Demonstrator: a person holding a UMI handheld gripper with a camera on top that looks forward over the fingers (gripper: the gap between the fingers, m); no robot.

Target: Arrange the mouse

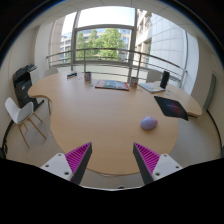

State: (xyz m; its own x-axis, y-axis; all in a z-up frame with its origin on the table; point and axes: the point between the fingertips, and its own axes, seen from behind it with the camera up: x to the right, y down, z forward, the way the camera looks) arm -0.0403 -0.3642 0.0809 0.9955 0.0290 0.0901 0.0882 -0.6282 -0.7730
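Observation:
A small purple-grey mouse (pixel 149 123) lies on the round wooden table (pixel 100 125), ahead of my right finger and a little beyond it. A dark mouse mat (pixel 171 107) with a coloured edge lies further off to the right of the mouse. My gripper (pixel 113 158) is open and empty above the table's near part, with the magenta pads (pixel 79 158) wide apart. Nothing stands between the fingers.
A colourful mat (pixel 112 85) and a laptop (pixel 151 87) lie at the table's far side, with small items near them. A white chair (pixel 22 113) stands at the left, a dark chair (pixel 24 76) behind it. Large windows with a railing lie beyond.

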